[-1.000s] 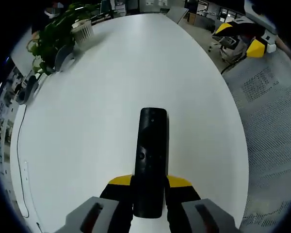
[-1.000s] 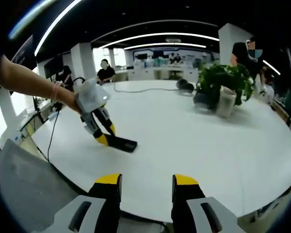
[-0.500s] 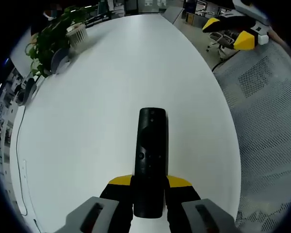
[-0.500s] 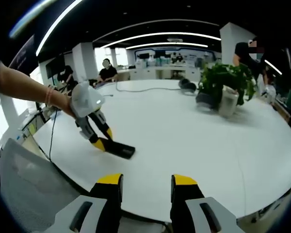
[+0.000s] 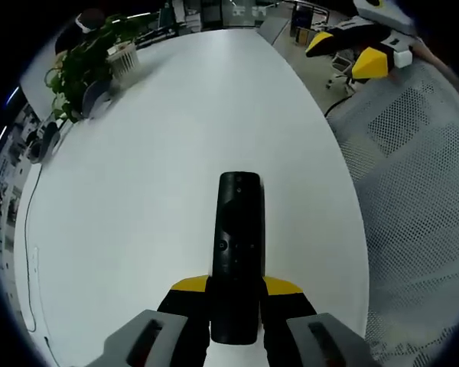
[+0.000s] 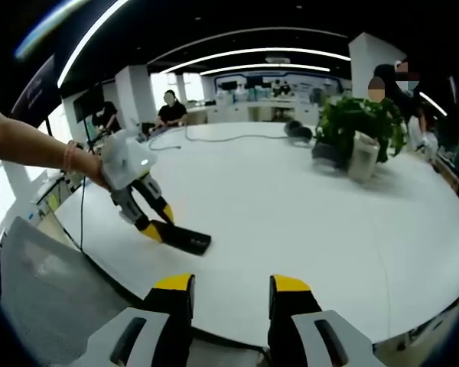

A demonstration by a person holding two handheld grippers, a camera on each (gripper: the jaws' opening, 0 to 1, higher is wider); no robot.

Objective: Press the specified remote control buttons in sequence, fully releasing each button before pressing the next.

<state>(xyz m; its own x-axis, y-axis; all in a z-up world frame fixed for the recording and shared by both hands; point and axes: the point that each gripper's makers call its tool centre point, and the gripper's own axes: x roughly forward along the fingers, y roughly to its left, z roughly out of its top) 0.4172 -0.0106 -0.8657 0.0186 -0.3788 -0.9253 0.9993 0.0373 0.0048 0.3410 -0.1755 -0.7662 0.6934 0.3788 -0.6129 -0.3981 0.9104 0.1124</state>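
**Left gripper clamped on the remote, right gripper open over the table edge**

In my left gripper view, the left gripper rises from the bottom centre with its yellow-tipped jaws closed against the near end of a black remote control. The remote runs straight up the middle of the frame, its far end over the white table; a small round button shows about halfway along its top face. I cannot tell whether the remote rests on the table or is held just above it. To the right of the frame a grey mesh chair back fills the space beside the table edge. In the upper right, the right gripper comes into view, its yellow tips apart. In the upper left, a potted plant stands on the table's far part.

In my right gripper view, the right gripper stands at the bottom centre with its jaws parted and nothing between them, over the near edge of the table. Left of centre, a person's hand holds the left gripper, which angles down with the remote control in its jaws, pointing toward the right of the frame. The potted plant sits in the upper right, with a dark object beside it that I cannot make out. A person sits at the table's far side, upper left.
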